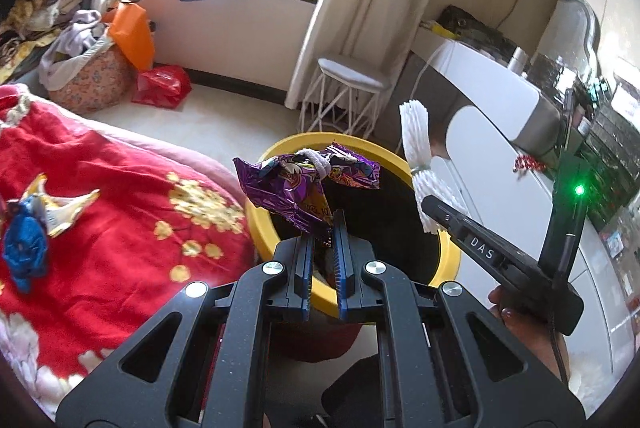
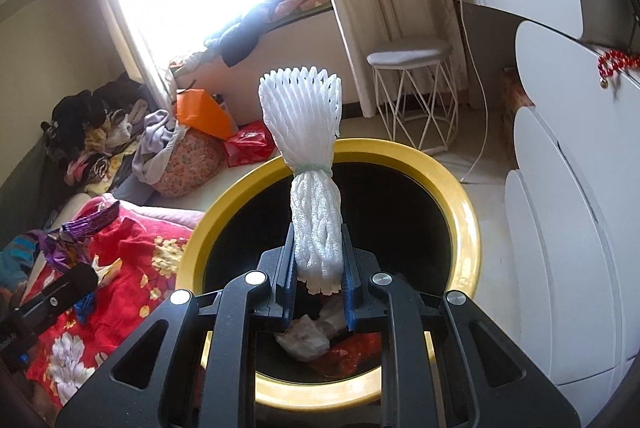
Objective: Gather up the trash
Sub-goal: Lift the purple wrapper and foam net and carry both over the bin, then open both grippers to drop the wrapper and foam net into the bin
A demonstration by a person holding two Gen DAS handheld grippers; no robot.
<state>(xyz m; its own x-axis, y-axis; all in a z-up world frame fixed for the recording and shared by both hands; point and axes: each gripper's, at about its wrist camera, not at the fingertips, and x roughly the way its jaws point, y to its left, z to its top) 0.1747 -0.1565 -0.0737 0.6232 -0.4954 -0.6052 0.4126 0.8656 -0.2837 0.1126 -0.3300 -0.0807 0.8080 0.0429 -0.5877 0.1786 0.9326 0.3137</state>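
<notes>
My left gripper (image 1: 325, 228) is shut on a purple foil wrapper (image 1: 296, 184) with a grey hair tie (image 1: 320, 161) on it, held over the near rim of a yellow-rimmed black bin (image 1: 264, 228). My right gripper (image 2: 318, 260) is shut on a white foam fruit net (image 2: 308, 148), upright above the same bin (image 2: 452, 184). The net (image 1: 416, 148) and right gripper also show in the left wrist view. Crumpled paper and red trash (image 2: 316, 342) lie inside the bin.
A red floral blanket (image 1: 120, 228) lies left of the bin, with a blue wrapper (image 1: 26, 244) on it. A white wire stool (image 2: 412, 88) stands behind the bin. A white cabinet (image 2: 560, 188) stands to the right. Clothes and bags (image 2: 192, 132) are piled at the far left.
</notes>
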